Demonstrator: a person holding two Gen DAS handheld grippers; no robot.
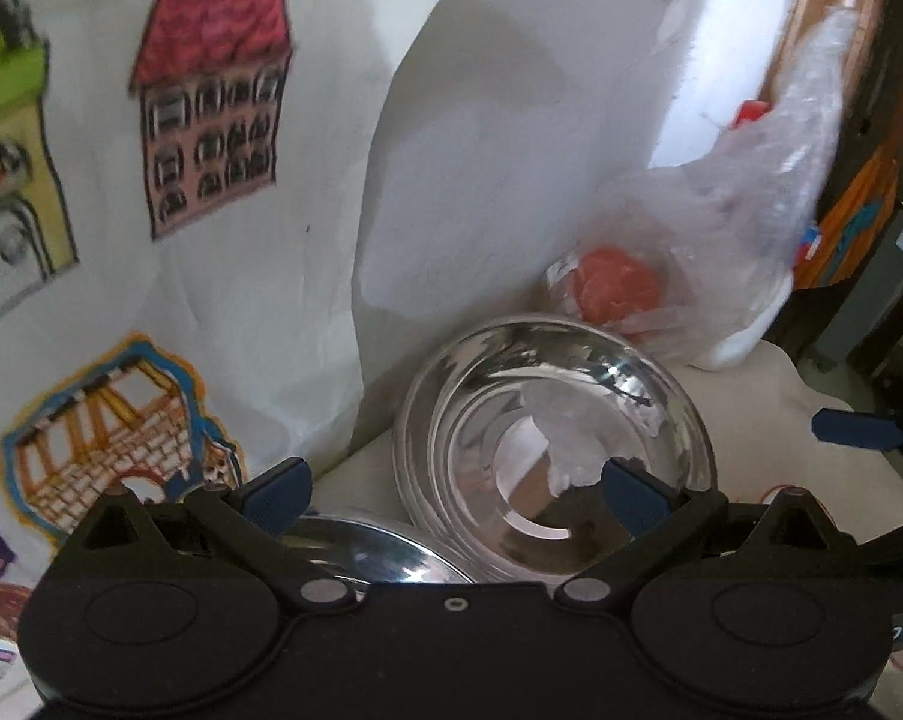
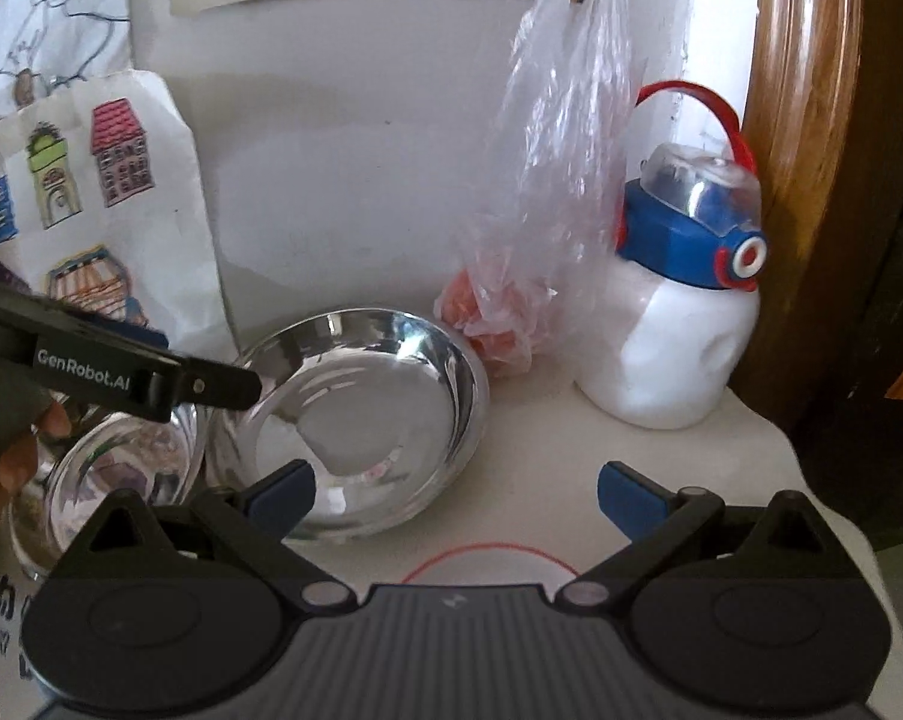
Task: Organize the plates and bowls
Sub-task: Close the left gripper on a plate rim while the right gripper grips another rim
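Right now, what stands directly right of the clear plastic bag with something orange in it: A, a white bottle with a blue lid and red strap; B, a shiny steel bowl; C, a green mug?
A: in the right wrist view the white bottle with a blue lid and red strap stands right of the clear plastic bag.

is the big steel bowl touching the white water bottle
Apart. The right wrist view shows bare tabletop between the steel bowl and the white water bottle.

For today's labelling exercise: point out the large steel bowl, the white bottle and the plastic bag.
large steel bowl [image 2: 361, 420]: right wrist view, inner base.
white bottle [image 2: 679, 348]: right wrist view, white body.
plastic bag [image 2: 565, 138]: right wrist view, crinkled upper part.
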